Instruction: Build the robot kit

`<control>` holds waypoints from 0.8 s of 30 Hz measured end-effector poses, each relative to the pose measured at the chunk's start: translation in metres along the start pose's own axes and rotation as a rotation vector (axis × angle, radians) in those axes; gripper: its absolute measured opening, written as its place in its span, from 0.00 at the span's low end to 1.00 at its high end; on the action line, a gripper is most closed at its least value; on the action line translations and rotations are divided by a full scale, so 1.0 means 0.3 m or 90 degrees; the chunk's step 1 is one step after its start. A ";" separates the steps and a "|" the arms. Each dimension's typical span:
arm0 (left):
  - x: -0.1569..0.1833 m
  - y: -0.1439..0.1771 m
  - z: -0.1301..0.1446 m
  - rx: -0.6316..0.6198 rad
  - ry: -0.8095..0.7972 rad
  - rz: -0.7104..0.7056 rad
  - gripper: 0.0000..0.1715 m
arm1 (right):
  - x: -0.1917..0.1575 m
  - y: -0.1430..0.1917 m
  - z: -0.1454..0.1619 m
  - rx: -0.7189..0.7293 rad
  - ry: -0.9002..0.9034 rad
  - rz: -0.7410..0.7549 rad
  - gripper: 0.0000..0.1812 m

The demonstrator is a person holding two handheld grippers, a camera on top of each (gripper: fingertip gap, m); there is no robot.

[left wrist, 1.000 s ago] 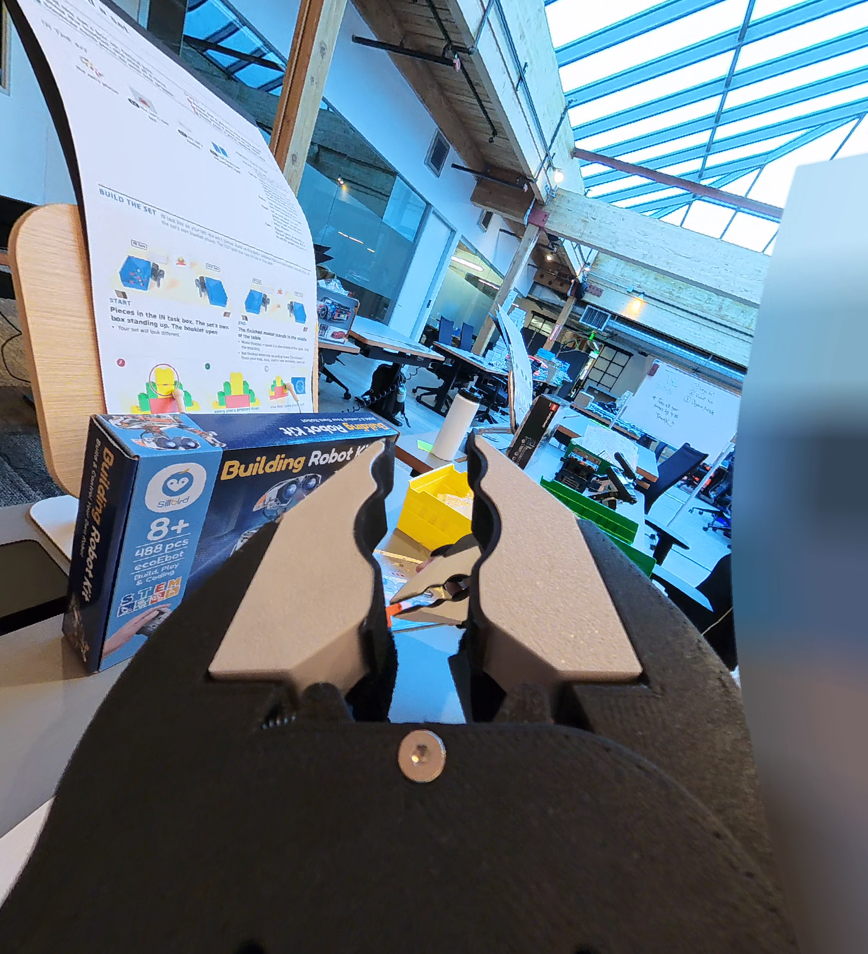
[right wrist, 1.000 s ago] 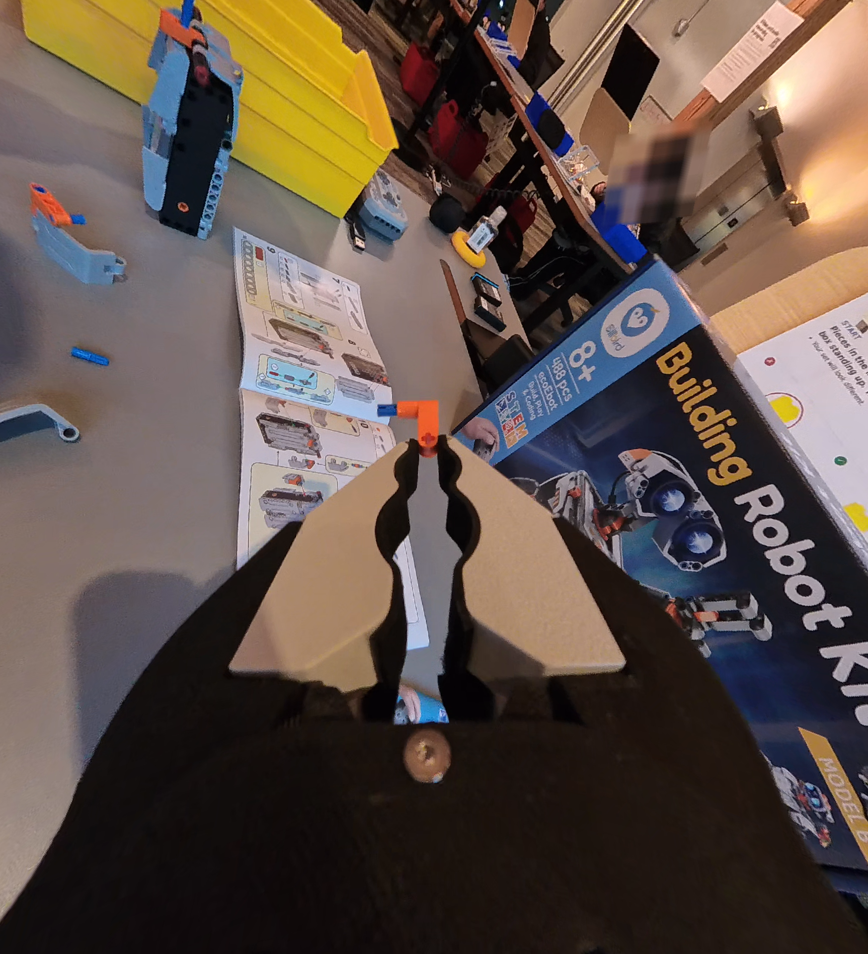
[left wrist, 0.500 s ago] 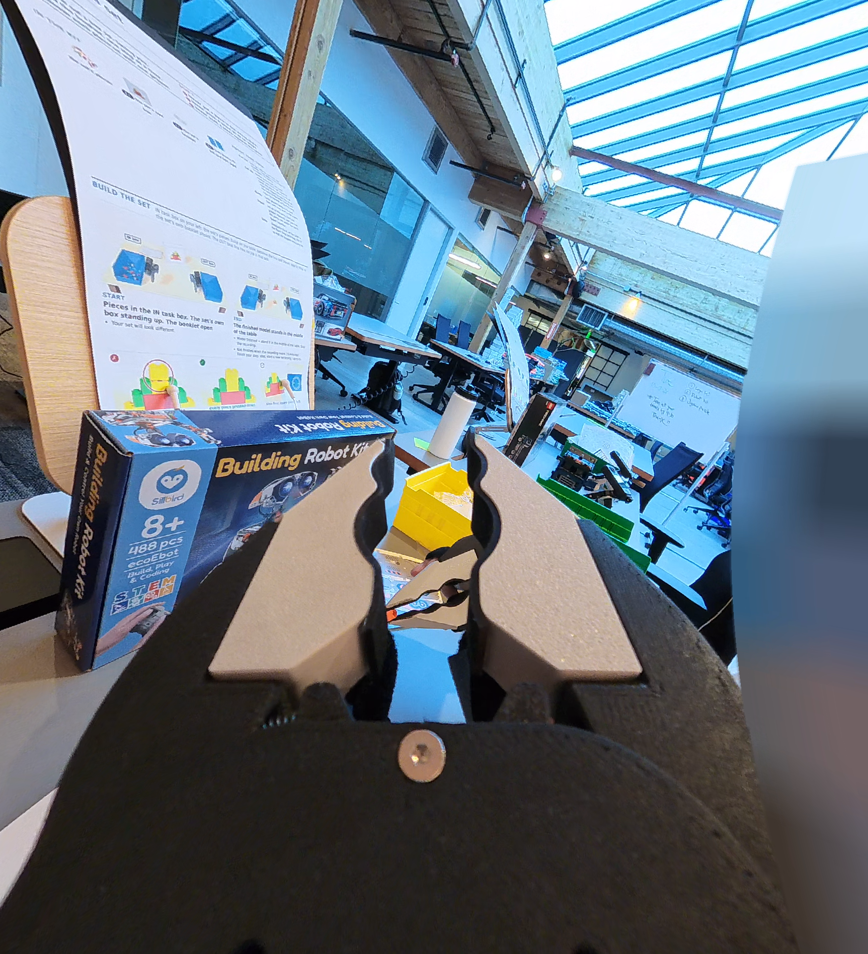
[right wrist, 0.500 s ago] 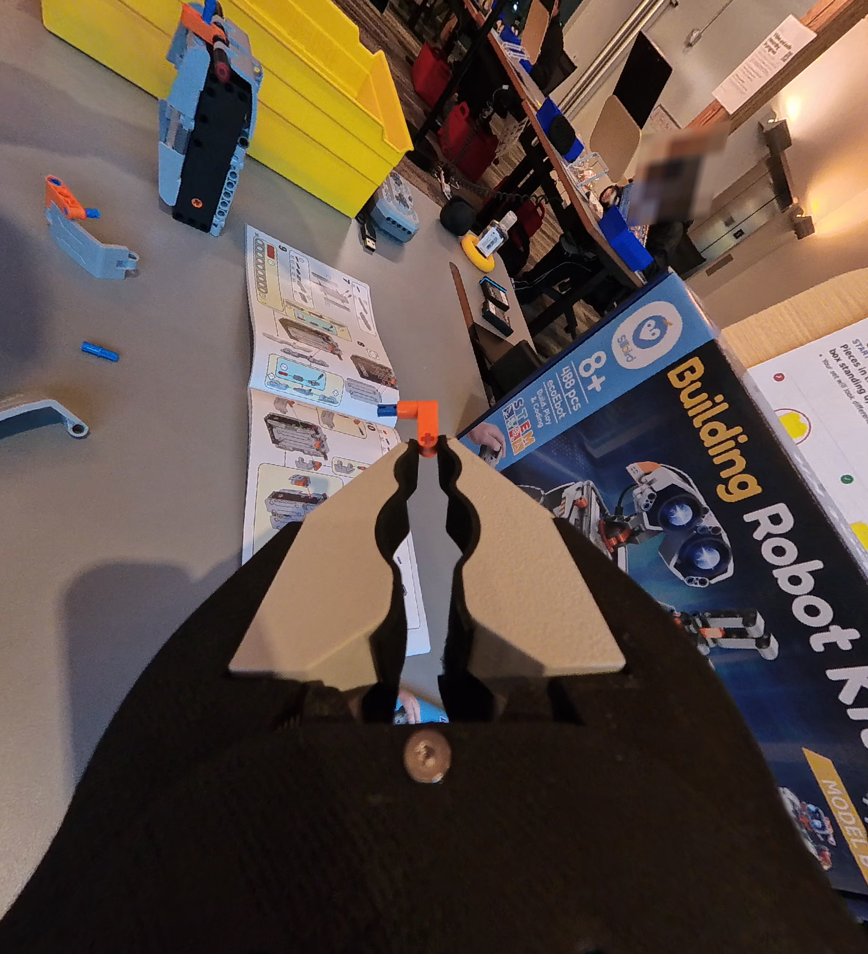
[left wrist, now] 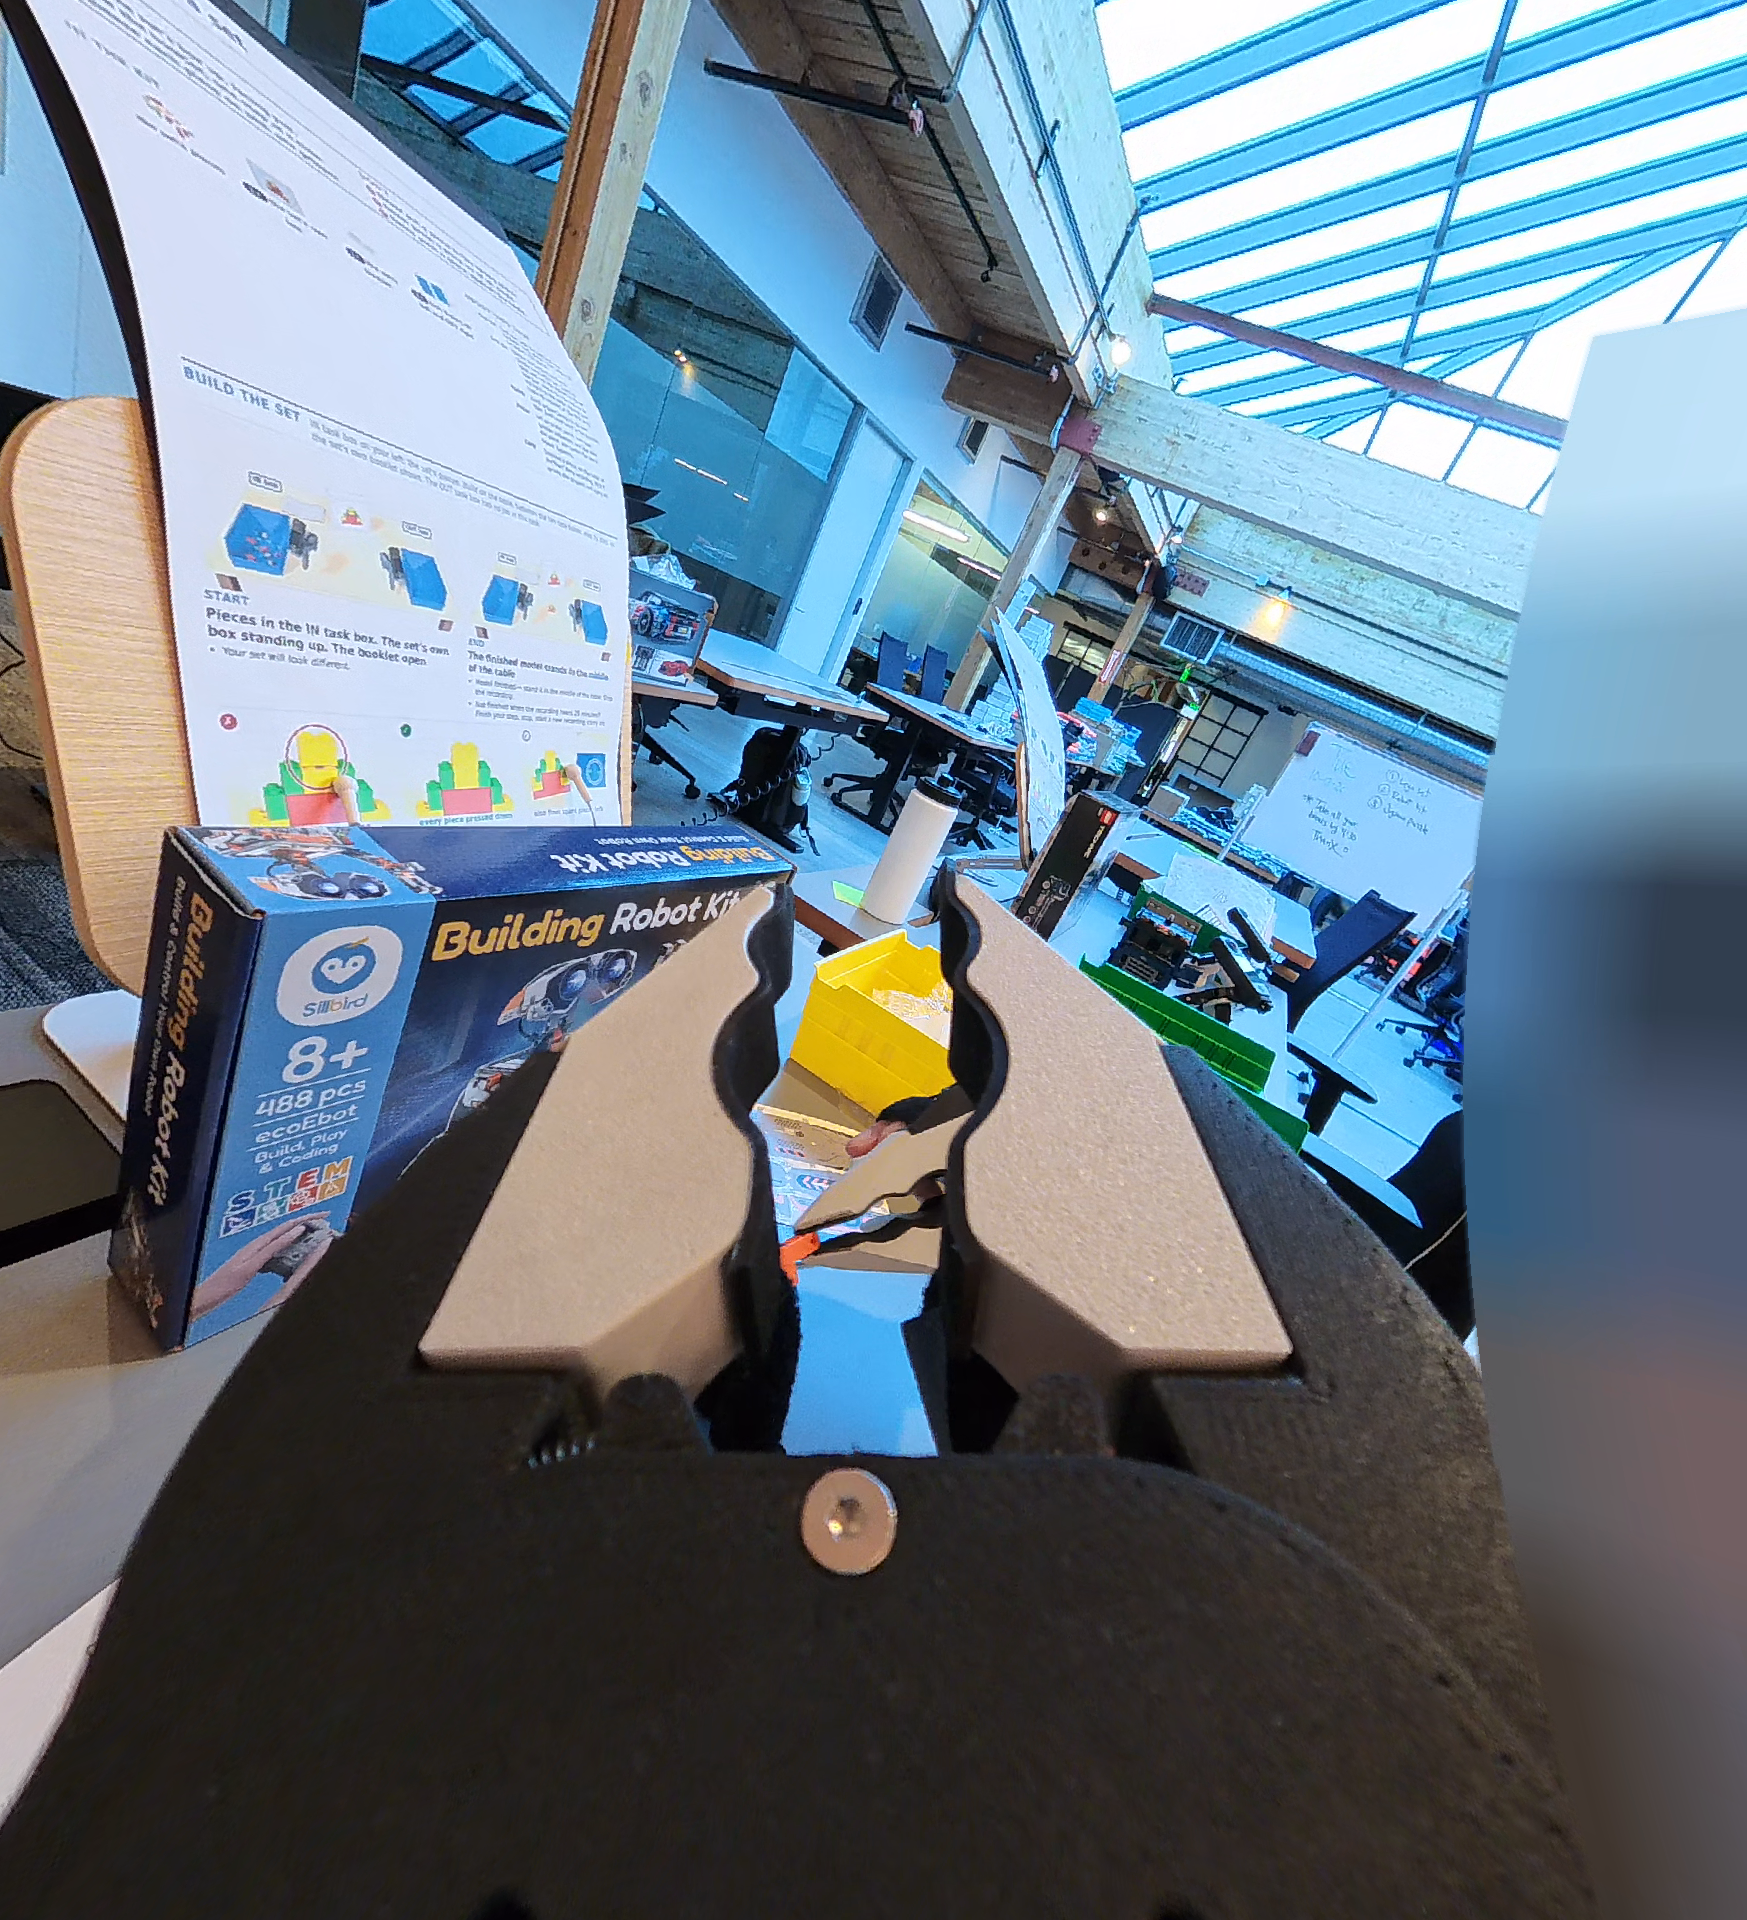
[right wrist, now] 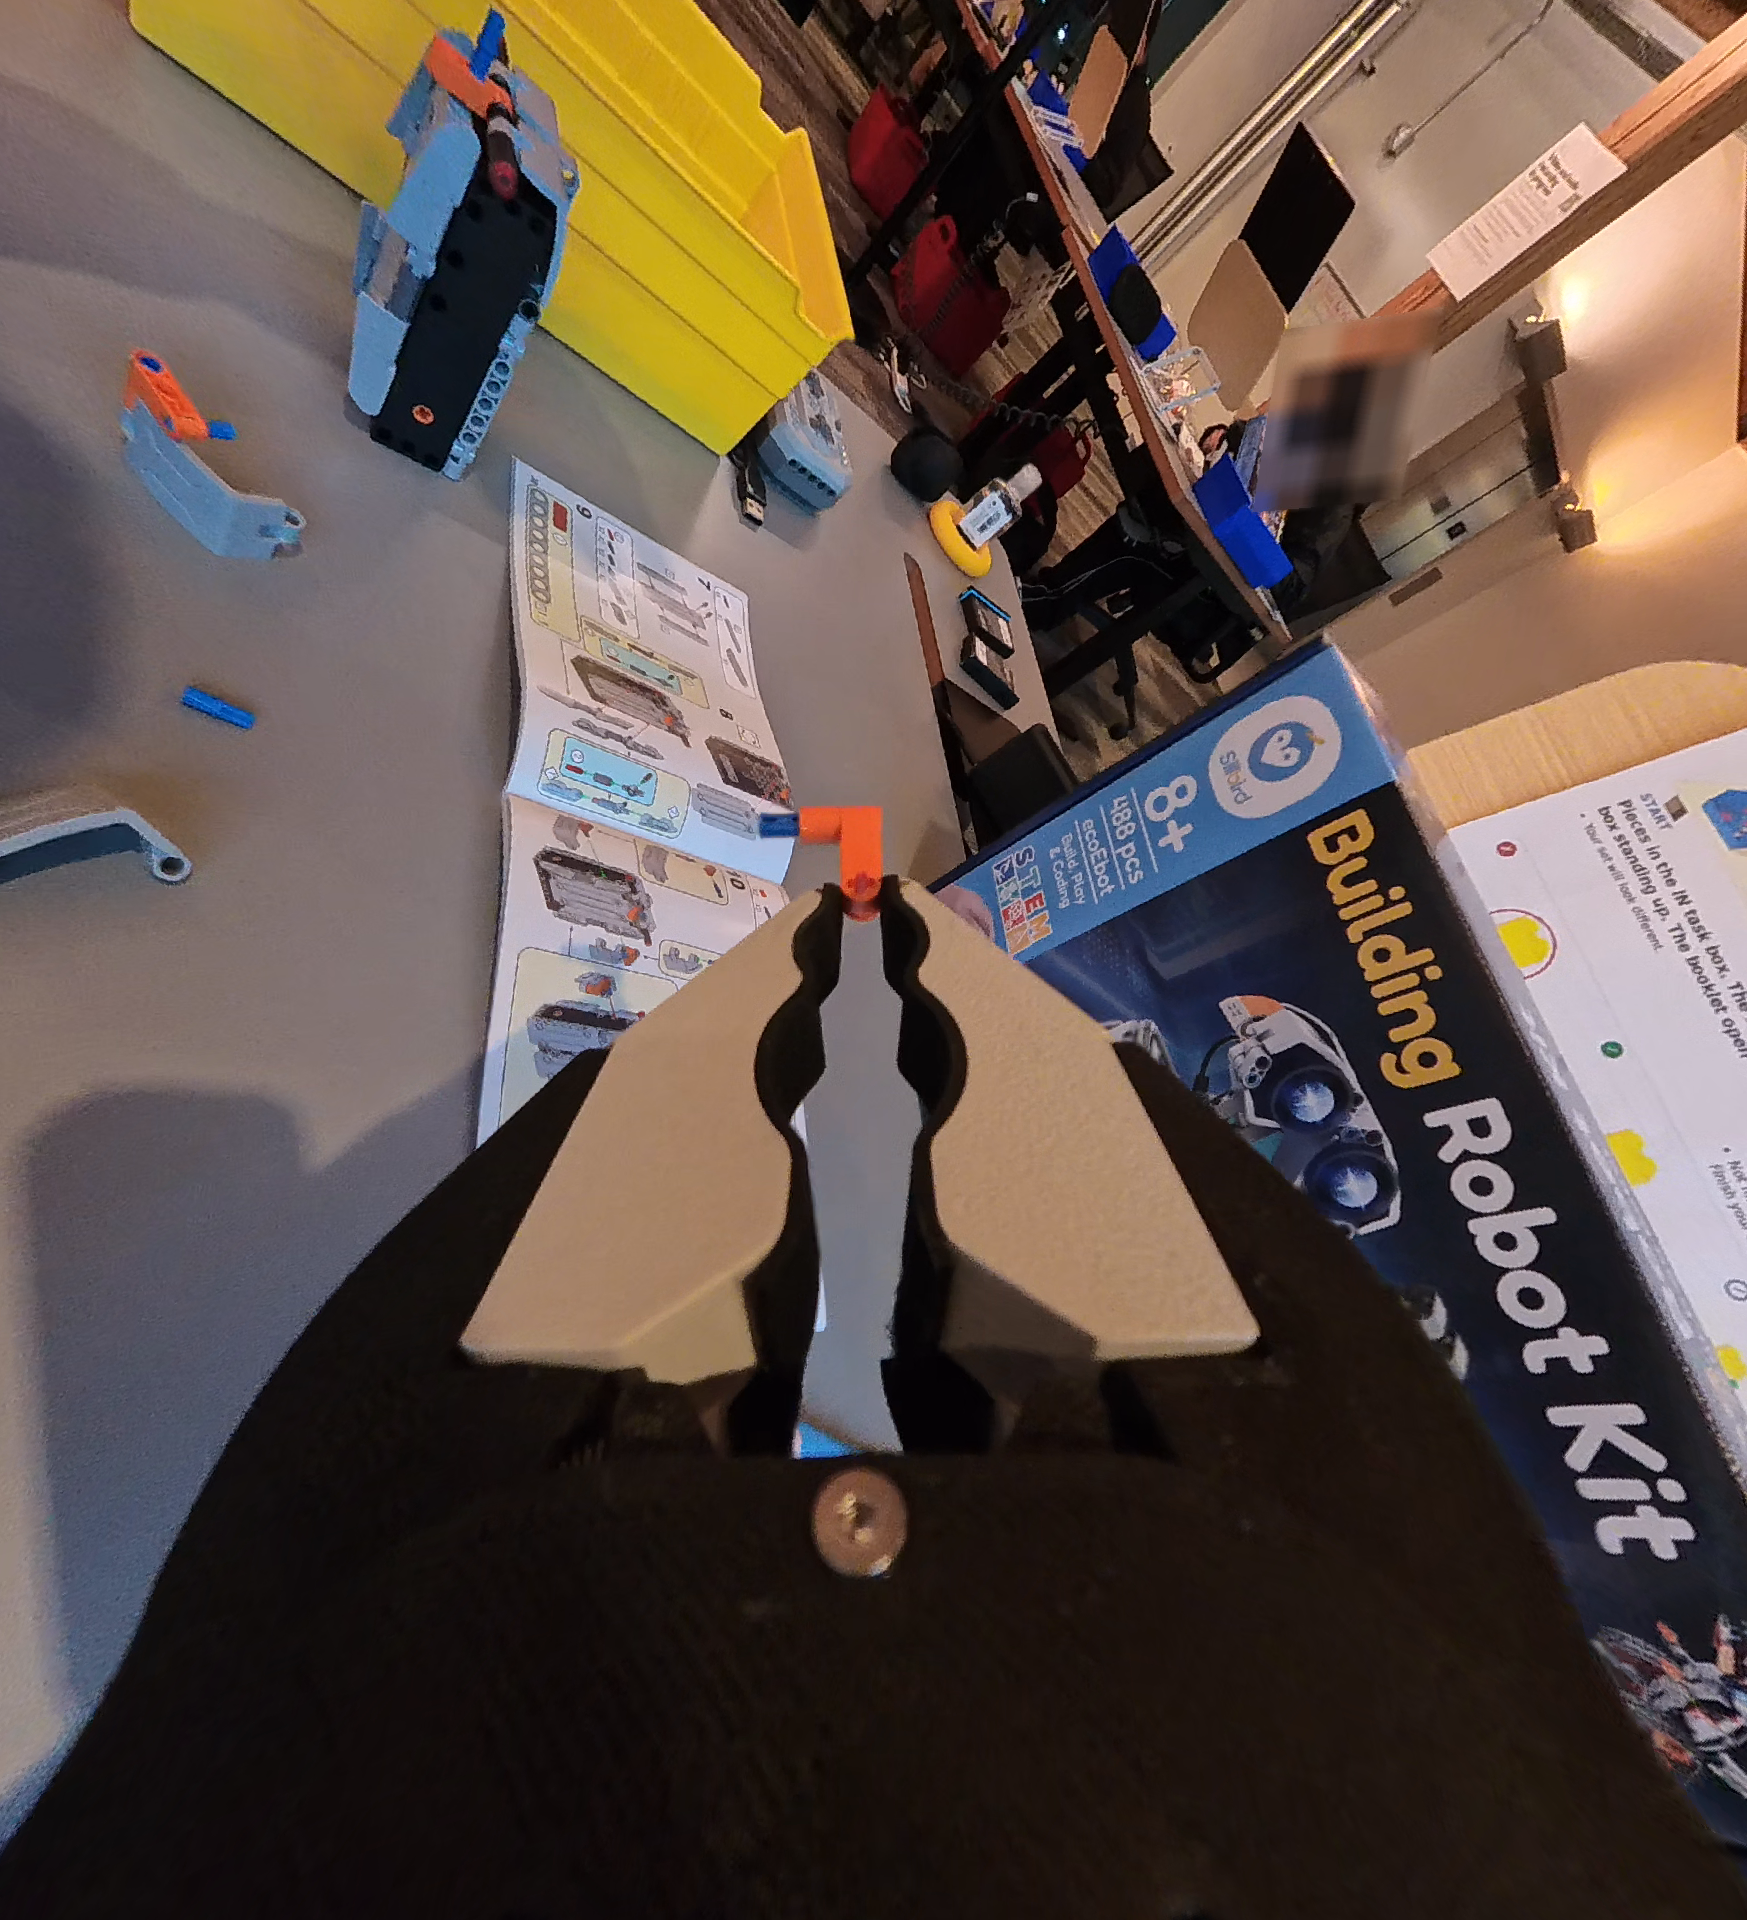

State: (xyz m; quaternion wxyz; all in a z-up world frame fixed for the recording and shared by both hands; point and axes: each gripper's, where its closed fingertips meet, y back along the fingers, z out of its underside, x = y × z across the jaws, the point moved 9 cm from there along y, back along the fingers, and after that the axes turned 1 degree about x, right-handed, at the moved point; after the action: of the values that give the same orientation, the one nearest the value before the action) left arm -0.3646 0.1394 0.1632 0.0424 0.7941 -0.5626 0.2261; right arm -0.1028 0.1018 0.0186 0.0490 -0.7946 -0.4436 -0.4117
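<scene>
My right gripper (right wrist: 861, 899) is shut on a small orange L-shaped piece (right wrist: 853, 842) with a blue pin in its end. It holds the piece above the open instruction booklet (right wrist: 630, 727), close to the corner of the blue kit box (right wrist: 1368, 1039). My left gripper (left wrist: 864, 904) is open and empty, held above the table beside the same box (left wrist: 329, 1039). Between its fingers I see the right gripper's fingers (left wrist: 879, 1184) and the orange piece (left wrist: 794, 1250).
A partly built grey and black model (right wrist: 453, 291) stands by a yellow bin (right wrist: 661, 177). A grey part with an orange piece (right wrist: 194, 468), a blue pin (right wrist: 216, 707) and a curved grey part (right wrist: 48, 842) lie on the table. An instruction sheet (left wrist: 381, 468) stands behind the box.
The right gripper has shifted a little with the orange piece still in it, so the table slides down and right in its view. The left gripper has barely moved and stays open.
</scene>
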 end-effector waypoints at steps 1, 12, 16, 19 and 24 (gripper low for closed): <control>0.001 0.000 0.001 0.000 0.000 0.000 0.15 | -0.001 0.001 -0.005 0.001 0.004 0.000 0.04; 0.007 -0.003 0.007 -0.002 0.001 0.001 0.15 | -0.010 0.000 -0.021 -0.013 0.035 -0.003 0.04; 0.004 -0.007 0.006 -0.002 0.002 0.003 0.15 | -0.008 0.002 -0.017 -0.019 0.039 -0.001 0.04; 0.006 -0.017 0.009 -0.013 -0.011 -0.014 0.15 | -0.001 0.017 -0.049 0.007 0.036 0.005 0.04; -0.001 -0.035 0.021 -0.037 -0.027 -0.038 0.15 | 0.016 0.061 -0.112 0.037 0.063 0.030 0.04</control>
State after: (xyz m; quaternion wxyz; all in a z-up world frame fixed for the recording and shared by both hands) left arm -0.3532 0.1413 0.1593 0.0602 0.8133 -0.5461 0.1916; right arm -0.1083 0.0791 0.0494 0.1034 -0.7820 -0.4332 -0.4360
